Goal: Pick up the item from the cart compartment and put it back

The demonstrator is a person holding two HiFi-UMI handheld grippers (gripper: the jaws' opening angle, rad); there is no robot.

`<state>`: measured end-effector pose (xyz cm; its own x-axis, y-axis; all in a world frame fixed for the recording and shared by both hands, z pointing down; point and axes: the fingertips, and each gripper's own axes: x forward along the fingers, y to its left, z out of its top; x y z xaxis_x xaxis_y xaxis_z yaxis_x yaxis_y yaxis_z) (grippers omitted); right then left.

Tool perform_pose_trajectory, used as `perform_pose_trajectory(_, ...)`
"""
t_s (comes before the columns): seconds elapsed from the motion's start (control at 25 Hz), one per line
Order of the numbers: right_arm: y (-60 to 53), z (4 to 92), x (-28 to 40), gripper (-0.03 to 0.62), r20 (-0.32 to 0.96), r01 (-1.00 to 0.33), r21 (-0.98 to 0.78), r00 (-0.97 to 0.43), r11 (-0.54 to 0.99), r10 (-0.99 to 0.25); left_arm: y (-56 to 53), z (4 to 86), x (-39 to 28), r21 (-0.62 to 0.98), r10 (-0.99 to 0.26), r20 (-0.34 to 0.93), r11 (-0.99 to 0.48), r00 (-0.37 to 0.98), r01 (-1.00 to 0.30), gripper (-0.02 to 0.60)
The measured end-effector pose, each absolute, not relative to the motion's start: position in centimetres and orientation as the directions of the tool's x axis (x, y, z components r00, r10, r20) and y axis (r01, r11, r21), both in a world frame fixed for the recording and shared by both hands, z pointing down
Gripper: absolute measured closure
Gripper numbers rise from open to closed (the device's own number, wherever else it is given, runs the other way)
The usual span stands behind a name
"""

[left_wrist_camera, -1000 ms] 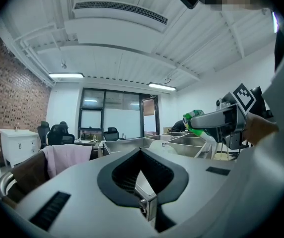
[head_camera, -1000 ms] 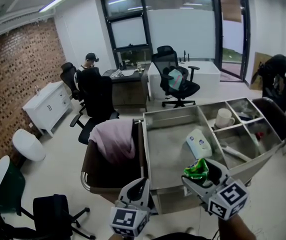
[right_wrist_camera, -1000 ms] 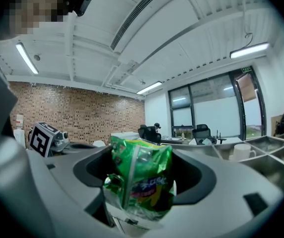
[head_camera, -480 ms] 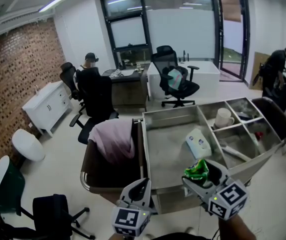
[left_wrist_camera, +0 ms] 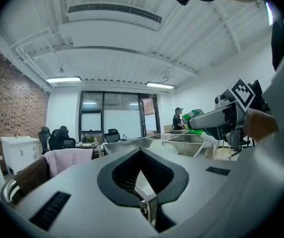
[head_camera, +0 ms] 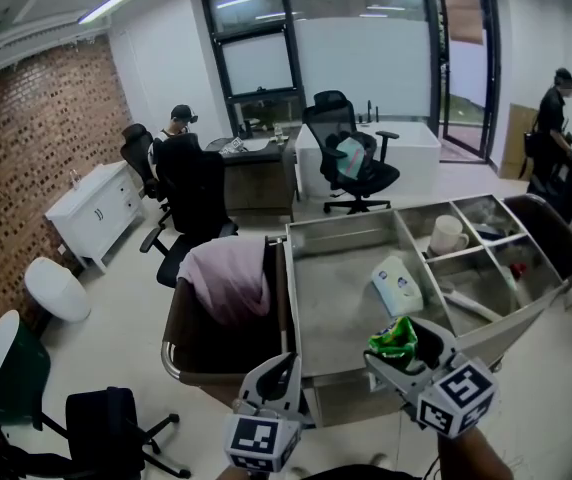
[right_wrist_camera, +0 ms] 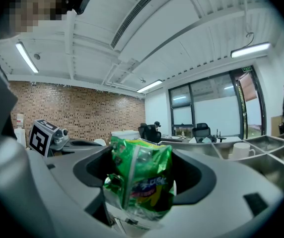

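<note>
Right claw: held low in front of the body. The jaws point up and away toward the cart, and the marker cube is nearest the camera. A forearm shows under it at the bottom edge of the head view. The jaws stand wide and are clamped on the green snack packet. The packet sits upright between them, crumpled, with its top poking past the tips.

Packet location: in the air over the cart's near edge, by the near right corner of the big left compartment, off the compartment floor.

Left claw: beside the right one, just off the cart's near left corner, tilted the same way. Jaws together, nothing between them.

Rest of the cart:
- A white pack lies in the big compartment against its right wall.
- A white mug stands in the far compartment on the right side.
- A pink cloth hangs over the brown bin that butts against the cart's left edge.

Versus a second ago:
- Both claws are in the same spot at the same tilt.
- The right jaws are at the same width and the packet hasn't shifted.
- The only real change is the person at the room's far right, who was bent over then and is upright now.
</note>
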<state>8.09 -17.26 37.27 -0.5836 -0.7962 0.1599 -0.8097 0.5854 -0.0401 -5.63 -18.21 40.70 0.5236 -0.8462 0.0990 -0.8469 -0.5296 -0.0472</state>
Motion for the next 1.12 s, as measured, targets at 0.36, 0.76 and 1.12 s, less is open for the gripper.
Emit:
perform_pose_trajectory(0.36,-17.2,37.5,7.8,0.215,0.168,-0.807,-0.042,-0.587,0.589,-0.792,-18.3,40.7,-5.6,-0.039,-0.847,0.086,-0.528,0.524,-0.848,0.581)
perform_pose_trajectory(0.76,-17.9,36.7,8.1,0.215,0.150,-0.810,-0.030,-0.583,0.586,-0.798,-18.3,40.6,-5.7,-0.040,-0.849,0.091,-0.525,0.520,-0.850,0.581)
perform_pose_trajectory(1.12,-21.7,33.8,7.8,0.214,0.130,-0.810,0.041,-0.576,0.584,-0.807,-18.0,40.7,-6.1,-0.041,-0.854,0.091,-0.518,0.513,-0.855,0.581)
